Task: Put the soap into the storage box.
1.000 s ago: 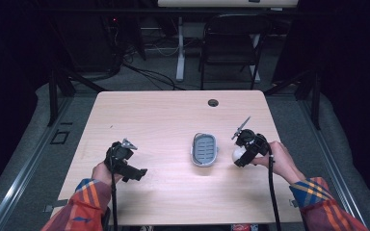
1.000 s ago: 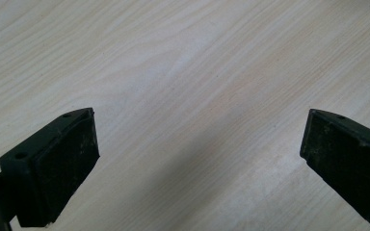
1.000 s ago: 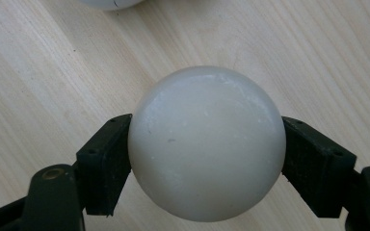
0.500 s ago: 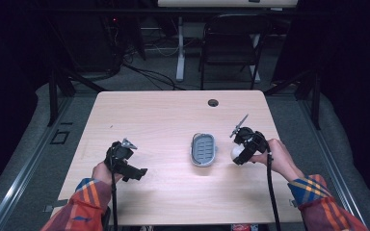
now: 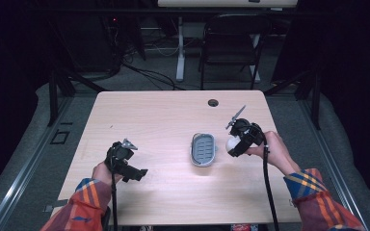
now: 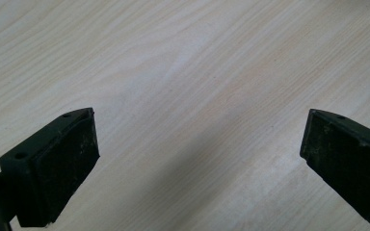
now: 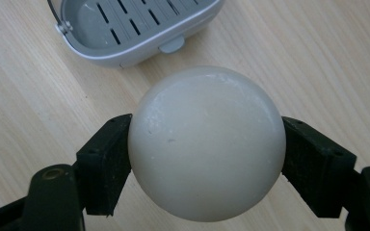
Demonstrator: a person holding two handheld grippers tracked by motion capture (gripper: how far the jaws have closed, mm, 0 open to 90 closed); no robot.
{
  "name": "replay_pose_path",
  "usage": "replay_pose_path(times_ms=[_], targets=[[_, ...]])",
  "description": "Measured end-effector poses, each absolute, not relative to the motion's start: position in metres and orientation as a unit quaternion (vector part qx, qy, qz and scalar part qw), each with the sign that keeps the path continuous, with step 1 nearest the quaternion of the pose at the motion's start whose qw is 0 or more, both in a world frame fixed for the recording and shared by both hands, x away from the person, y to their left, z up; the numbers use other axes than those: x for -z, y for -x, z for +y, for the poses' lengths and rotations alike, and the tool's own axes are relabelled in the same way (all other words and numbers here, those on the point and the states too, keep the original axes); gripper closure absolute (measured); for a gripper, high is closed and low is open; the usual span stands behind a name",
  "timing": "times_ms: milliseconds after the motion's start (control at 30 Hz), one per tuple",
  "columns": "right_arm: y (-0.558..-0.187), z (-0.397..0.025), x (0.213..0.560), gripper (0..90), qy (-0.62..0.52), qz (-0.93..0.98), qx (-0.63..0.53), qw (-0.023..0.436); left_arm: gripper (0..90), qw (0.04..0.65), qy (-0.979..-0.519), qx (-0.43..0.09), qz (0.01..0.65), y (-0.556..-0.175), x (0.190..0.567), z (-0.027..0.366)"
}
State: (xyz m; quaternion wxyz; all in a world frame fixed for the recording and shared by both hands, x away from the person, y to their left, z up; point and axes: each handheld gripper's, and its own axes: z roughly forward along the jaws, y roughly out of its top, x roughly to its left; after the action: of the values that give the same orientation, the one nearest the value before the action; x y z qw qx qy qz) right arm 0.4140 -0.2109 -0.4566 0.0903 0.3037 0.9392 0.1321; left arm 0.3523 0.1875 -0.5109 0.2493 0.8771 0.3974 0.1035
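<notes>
white round soap (image 7: 206, 143) is pinched between both jaws of the right tongs (image 5: 235, 144), held above the surface (image 5: 164, 120) just right of the grey slotted soap dish (image 5: 204, 149). in the right gripper view the dish (image 7: 135, 29) is seen just beyond the soap, apart from it, nothing between them. a round cable hole (image 5: 213, 102) is seen near the far edge. left tongs (image 6: 200, 159) are spread wide, empty, over bare wood, well apart from the dish.
</notes>
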Motion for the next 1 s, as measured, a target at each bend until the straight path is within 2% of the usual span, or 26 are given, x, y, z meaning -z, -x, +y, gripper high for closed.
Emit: replay_pose_path(times_ms=[467,1000], targets=[[-0.422,-0.179,0.444,23.6,-0.281,0.943,-0.156,0.091,0.0,0.247,-0.877,-0.103,0.400,-0.354,0.512,0.188],[-0.429,-0.162,0.443,23.6,-0.264,0.950,-0.144,0.089,0.0,0.247,-0.876,-0.100,0.402,-0.354,0.512,0.190]])
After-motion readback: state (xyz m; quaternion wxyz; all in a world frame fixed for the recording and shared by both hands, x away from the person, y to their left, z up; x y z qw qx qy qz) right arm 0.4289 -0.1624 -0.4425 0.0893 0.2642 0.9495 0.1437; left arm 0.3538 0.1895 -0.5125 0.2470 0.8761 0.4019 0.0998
